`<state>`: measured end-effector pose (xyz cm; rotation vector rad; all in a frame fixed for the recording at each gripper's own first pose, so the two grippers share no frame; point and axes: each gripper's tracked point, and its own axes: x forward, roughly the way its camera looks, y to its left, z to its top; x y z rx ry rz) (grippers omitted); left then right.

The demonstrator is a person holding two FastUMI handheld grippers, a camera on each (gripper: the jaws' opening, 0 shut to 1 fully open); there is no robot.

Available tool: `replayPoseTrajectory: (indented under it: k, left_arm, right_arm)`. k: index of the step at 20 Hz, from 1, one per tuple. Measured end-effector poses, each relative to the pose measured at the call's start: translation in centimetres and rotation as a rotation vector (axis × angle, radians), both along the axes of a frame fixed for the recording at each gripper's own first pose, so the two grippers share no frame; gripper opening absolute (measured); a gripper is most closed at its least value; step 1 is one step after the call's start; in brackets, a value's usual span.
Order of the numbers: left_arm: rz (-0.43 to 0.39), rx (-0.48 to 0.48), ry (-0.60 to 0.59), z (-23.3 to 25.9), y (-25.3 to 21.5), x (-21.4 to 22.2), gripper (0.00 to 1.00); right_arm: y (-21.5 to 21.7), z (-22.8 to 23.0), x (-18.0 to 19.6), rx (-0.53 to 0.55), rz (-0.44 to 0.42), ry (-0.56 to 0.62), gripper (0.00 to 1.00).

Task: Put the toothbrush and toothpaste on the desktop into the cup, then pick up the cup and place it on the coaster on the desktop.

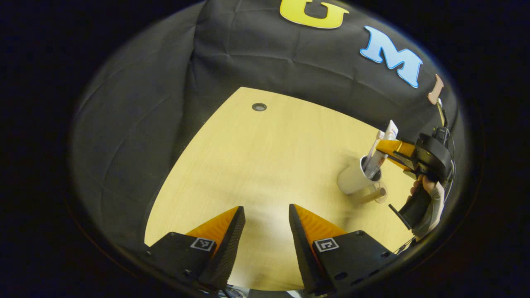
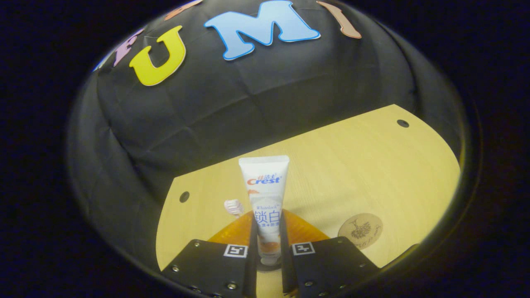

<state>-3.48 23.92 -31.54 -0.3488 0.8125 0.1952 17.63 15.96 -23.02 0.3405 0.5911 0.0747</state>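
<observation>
Right gripper (image 2: 268,248): we see its fingers closed on the toothpaste (image 2: 265,203), both pressing the tube's lower body.
Toothpaste: white tube held upright, crimped end up, cap end down inside the cup (image 1: 355,178).
Toothbrush (image 2: 234,207): we see its pale bristled head just left of the tube, behind the fingers.
Cup: white, upright on the desktop (image 1: 265,157), near its right edge in the left gripper view.
Coaster (image 2: 360,231): round, wooden, printed, lying flat to the right of the right gripper.
Left gripper (image 1: 267,223): we see its fingers parted and holding nothing, over bare wood.
Open room: broad bare desktop between left gripper and cup; the black cloth wall (image 1: 174,82) borders the far edge.
</observation>
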Motion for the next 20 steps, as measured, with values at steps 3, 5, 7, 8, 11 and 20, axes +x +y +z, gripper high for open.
replayPoseTrajectory:
  k: [3, 5, 7, 8, 11, 20]
  left_arm:
    - [-0.007, 0.003, 0.006, -0.1, -0.1, 0.0, 0.73]
    - [-0.011, 0.0, 0.007, -0.2, -0.3, -0.1, 0.73]
    - [-0.018, -0.004, 0.008, -0.2, -0.4, -0.1, 0.73]
    - [-0.023, -0.006, 0.008, -0.1, -0.6, 0.0, 0.72]
    - [-0.04, -0.009, 0.008, 0.2, -1.0, 0.3, 0.73]
    - [-0.101, -0.024, 0.0, 1.1, -3.5, 0.0, 0.73]
  right_arm:
    - [0.0, -0.1, -1.0, -0.006, 0.007, -0.005, 0.31]
    - [0.0, -0.6, -1.7, -0.023, 0.018, -0.002, 0.3]
    - [0.1, -0.3, -2.3, -0.01, 0.036, -0.015, 0.39]
    - [0.1, -0.2, -2.6, -0.014, 0.04, -0.016, 0.46]
    - [0.1, 0.1, -3.4, -0.001, 0.048, -0.022, 0.46]
    - [-0.7, 0.4, -6.4, -0.004, 0.088, -0.024, 0.43]
